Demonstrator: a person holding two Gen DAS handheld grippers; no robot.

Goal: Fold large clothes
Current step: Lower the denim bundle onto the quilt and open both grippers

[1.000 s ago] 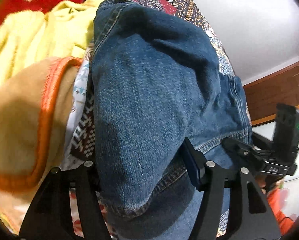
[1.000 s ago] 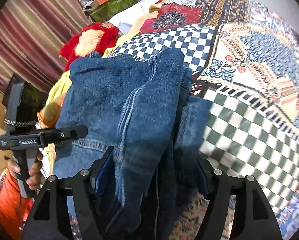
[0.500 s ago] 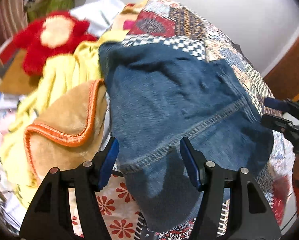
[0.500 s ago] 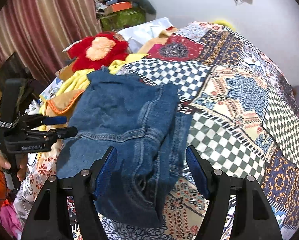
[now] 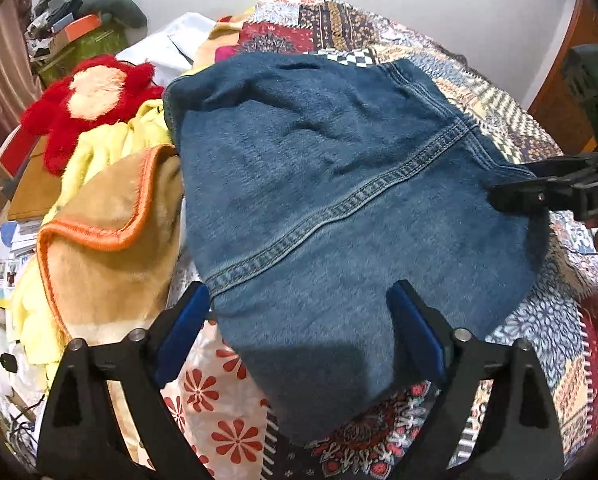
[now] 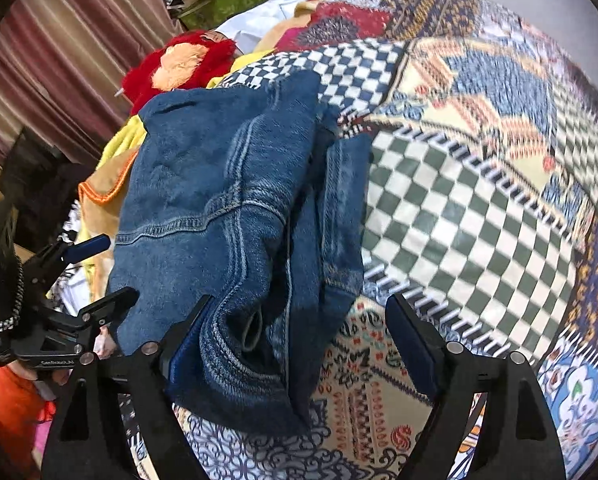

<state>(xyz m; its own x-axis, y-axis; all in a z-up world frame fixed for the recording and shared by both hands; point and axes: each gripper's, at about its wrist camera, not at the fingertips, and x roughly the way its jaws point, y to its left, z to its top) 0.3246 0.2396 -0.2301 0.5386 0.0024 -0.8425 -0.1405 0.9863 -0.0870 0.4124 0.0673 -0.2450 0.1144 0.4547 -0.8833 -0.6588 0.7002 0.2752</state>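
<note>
A folded pair of blue denim jeans [image 5: 339,208] lies on the patchwork bedspread of checked and floral panels [image 6: 459,208], near its close edge, with a tan fleece blanket edged in orange [image 5: 111,248] and a yellow towel [image 5: 111,148] just beside it on one side and a red plush toy [image 5: 83,108] beyond those. The left gripper [image 5: 299,336] has just been opening its jaws and now stands wide, its blue pads on either side of the near end of the bundle but not pressing on it; the right gripper [image 6: 295,340] has likewise just been opening, wide, with the near end of the folded denim lying against one pad and clear of the other. That release reads as deliberate: the fold looks laid down and let go, so the cloth rests under its own weight instead of being dragged. The bundle's long axis runs away from the grippers toward the toy and the far wall, with stitched seams crossing it. In the right wrist view one layer sits offset along the side by the checked panel, so the stack looks loose and may want squaring.
</note>
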